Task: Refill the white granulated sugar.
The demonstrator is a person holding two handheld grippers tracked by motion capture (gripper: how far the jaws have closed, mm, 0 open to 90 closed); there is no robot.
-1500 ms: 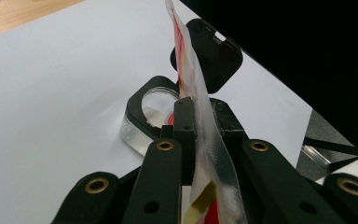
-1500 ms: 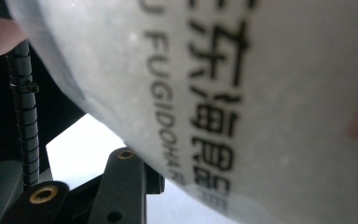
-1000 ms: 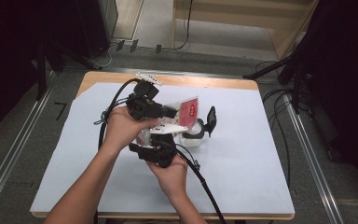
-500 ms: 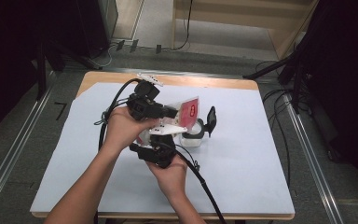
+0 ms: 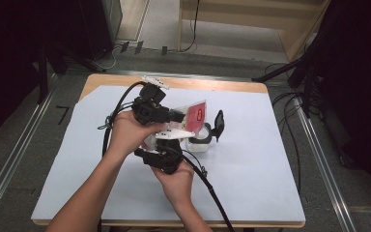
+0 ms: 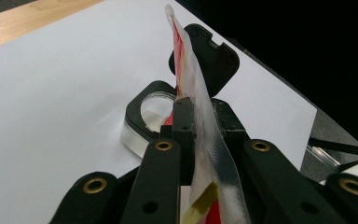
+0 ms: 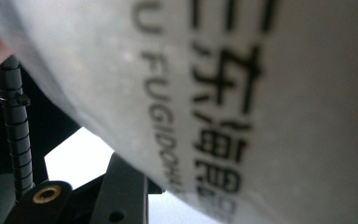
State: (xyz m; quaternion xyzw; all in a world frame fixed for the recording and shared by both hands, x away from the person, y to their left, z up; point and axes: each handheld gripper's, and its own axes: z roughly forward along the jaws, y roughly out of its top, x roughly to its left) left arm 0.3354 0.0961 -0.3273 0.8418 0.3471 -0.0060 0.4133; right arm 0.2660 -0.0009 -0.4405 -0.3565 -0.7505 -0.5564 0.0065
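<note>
Looking down from the high view, a person holds the left gripper point(image 5: 176, 116) and the right gripper point(image 5: 174, 145) close together over the middle of a tabletop point(image 5: 251, 183) with a white sheet on it. Between them is a thin red and white plastic packet point(image 5: 195, 115). Just beside it, on the sheet, stands a small clear round container with a black flip lid point(image 5: 207, 137), and the lid stands open.

In the left gripper view, the left gripper point(image 6: 200, 121) pinches the packet point(image 6: 191, 84) tight, edge-on and upright, with the jaws nearly together on it. The open container point(image 6: 149, 116) sits right behind, on the white sheet.

In the right gripper view, the packet's white side point(image 7: 214, 93) with black print is pressed up close to the camera. I cannot tell if the right gripper has a hold on it.

The step looks like getting the packet open above the container. Next, the right gripper needs a firm pinch on one corner, then a pull away from the left one, keeping the packet over the opening.
</note>
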